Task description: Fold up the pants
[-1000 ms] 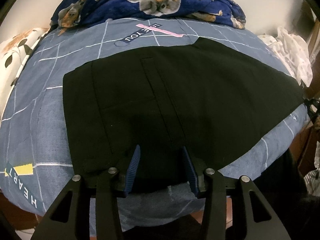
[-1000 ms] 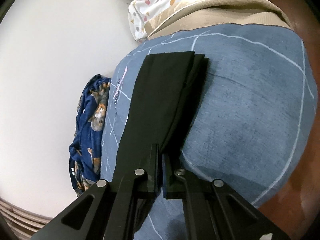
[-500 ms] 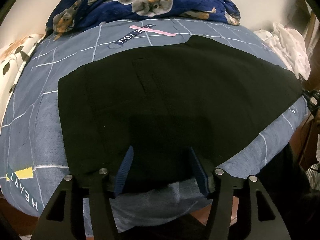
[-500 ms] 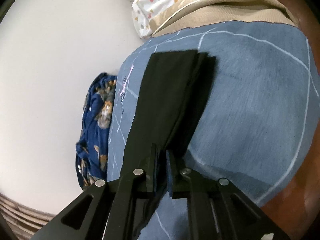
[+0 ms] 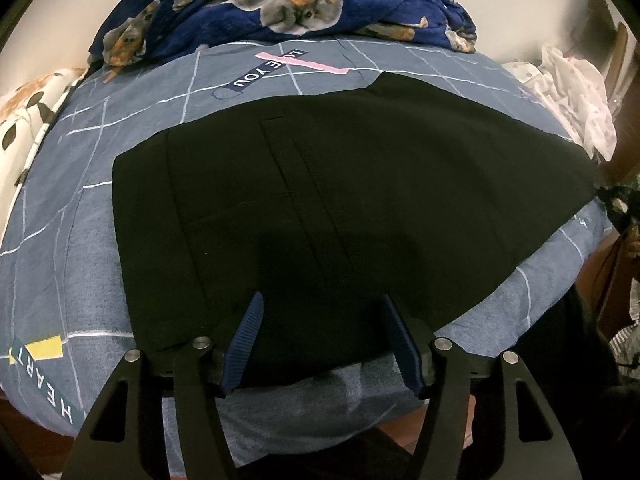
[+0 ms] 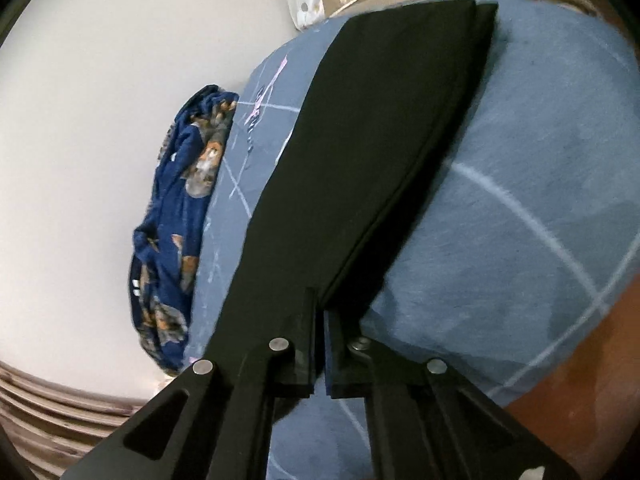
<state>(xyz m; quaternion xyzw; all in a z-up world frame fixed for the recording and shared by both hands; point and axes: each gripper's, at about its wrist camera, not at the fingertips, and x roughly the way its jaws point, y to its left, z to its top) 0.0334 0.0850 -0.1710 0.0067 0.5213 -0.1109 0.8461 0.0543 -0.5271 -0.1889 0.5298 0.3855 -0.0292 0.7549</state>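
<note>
Black pants [image 5: 320, 208] lie flat on a blue grid-patterned bedsheet [image 5: 72, 248], waist at the left and legs running to the right. My left gripper [image 5: 322, 340] is open and empty, low over the pants' near edge. In the right wrist view my right gripper [image 6: 322, 320] is shut on the edge of the pants [image 6: 368, 152]. It holds the stacked legs lifted off the sheet [image 6: 520, 208], the hem end at the far top.
A navy blanket with dog prints [image 5: 280, 4] is bunched at the far side of the bed, also in the right wrist view [image 6: 180, 216]. White printed bedding [image 5: 572, 92] lies at the right end, a leaf-print pillow [image 5: 24, 136] at the left. The bed's wooden edge [image 6: 592, 380] is close.
My right gripper has lifted the pants leg off the sheet and the hem now reaches higher in view. My left gripper has stayed open and shifted slightly along the near edge.
</note>
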